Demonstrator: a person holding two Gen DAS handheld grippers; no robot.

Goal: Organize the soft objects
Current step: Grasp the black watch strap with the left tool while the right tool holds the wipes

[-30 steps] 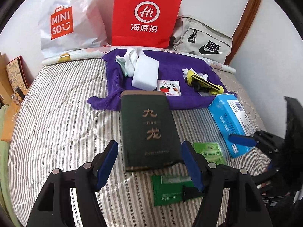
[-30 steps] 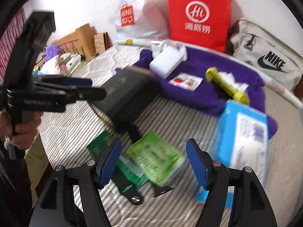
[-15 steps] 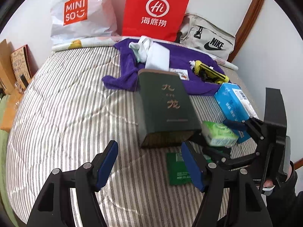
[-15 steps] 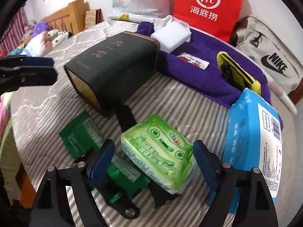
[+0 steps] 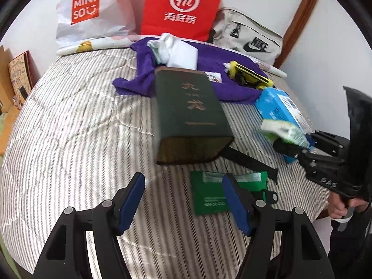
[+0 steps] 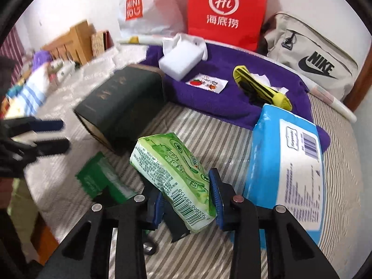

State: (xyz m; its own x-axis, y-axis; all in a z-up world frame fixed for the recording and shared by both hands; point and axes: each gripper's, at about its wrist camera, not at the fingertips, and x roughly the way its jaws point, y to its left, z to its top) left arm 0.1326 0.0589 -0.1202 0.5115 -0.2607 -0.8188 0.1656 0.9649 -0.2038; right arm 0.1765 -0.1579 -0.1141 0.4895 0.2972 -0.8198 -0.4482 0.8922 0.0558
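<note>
Right wrist view: the right gripper (image 6: 186, 200) was closing, clenched on the green tissue pack (image 6: 172, 176) at lower centre; the left gripper (image 5: 183, 200) stood released, holding nothing.

Behind your work, the bags sat along the wall.
You had a red paper bag (image 5: 183, 7) standing upright between a white Miniso bag (image 5: 90, 9) and a beige Nike pouch (image 5: 248, 39); a dark green box (image 5: 189, 114) lay on the striped bedspread (image 5: 76, 127), and wooden furniture (image 6: 74, 39) stood beyond the bed.
</note>
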